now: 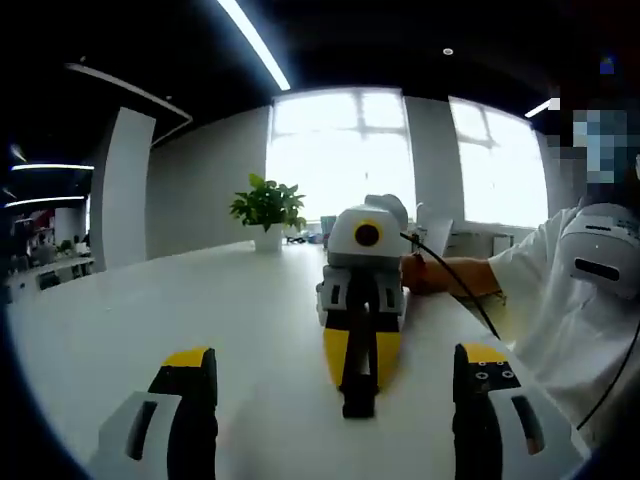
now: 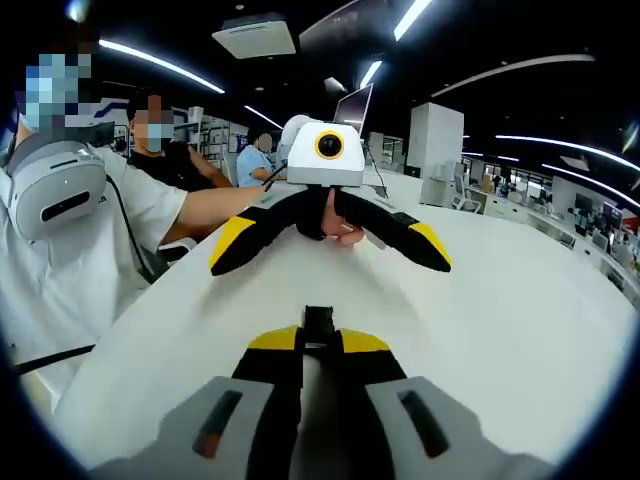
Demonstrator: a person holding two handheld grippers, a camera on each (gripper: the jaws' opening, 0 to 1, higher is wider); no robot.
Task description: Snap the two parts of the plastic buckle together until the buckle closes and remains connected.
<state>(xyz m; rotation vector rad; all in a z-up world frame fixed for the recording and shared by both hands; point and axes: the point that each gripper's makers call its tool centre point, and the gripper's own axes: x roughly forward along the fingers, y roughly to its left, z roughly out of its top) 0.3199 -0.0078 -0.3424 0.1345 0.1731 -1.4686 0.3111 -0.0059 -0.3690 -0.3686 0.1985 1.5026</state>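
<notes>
My right gripper [image 2: 320, 342] is shut on a small black buckle part [image 2: 318, 322], which sticks out past its yellow tips just above the white table [image 2: 520, 300]. In the left gripper view that same gripper [image 1: 358, 385] points straight at me, with the black buckle part [image 1: 358, 403] at its tip. My left gripper [image 1: 335, 360] stands wide open with nothing between its fingers [image 1: 190, 385]. It faces the right one across the table, and in the right gripper view its spread jaws [image 2: 330, 260] are held by a hand [image 2: 345, 232].
The person in a white shirt [image 1: 545, 290] sits at the table's edge, with a white headset [image 2: 55, 190] near. A potted plant [image 1: 267, 210] stands at the far end by bright windows. Other people [image 2: 160, 150] and a monitor [image 2: 352, 108] are behind.
</notes>
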